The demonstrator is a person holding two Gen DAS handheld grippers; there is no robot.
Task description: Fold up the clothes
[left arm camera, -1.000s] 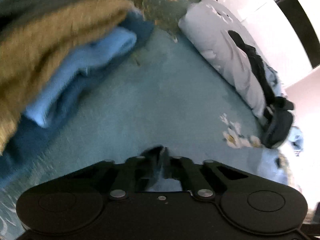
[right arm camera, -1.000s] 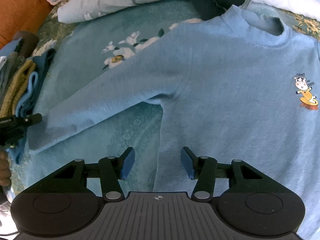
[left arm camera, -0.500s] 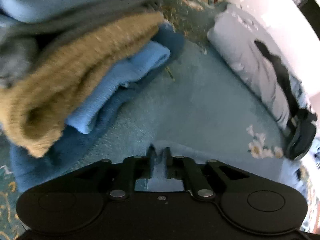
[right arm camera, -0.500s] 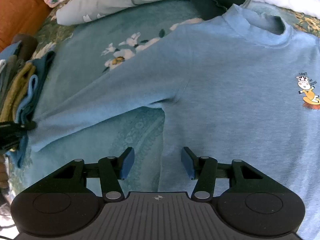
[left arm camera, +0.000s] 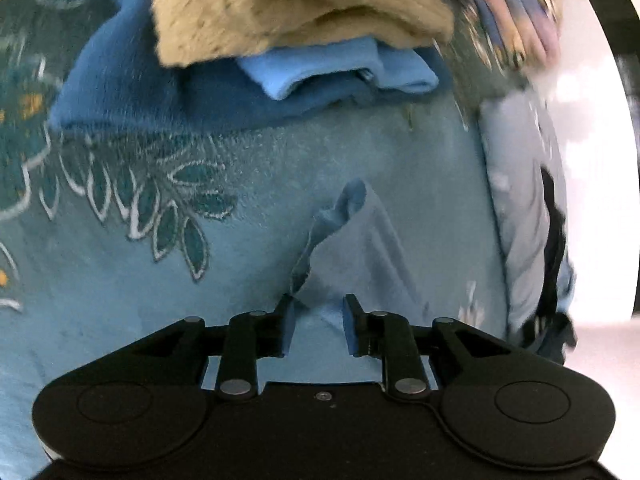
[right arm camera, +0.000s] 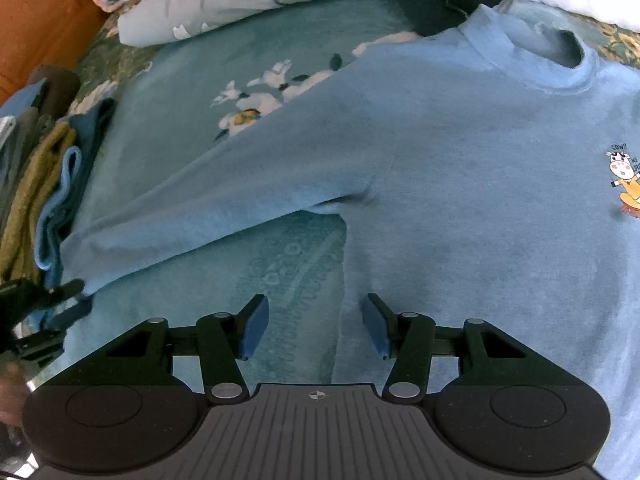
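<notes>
Left fingers [left arm camera: 316,322] released, opening, sleeve cuff [left arm camera: 352,240] just ahead | right fingers [right arm camera: 316,330] half-open, empty, over sweatshirt [right arm camera: 460,184] side edge

Ahead of my left claw [left arm camera: 316,326] the teal bedspread [left arm camera: 120,280] lies bare up to the stack of folded clothes [left arm camera: 280,40], which blocks that side. A grey pillow [left arm camera: 520,200] walls off the right. Under my right claw [right arm camera: 316,326], an open strip runs between sleeve [right arm camera: 200,216] and sweatshirt body [right arm camera: 480,200].
</notes>
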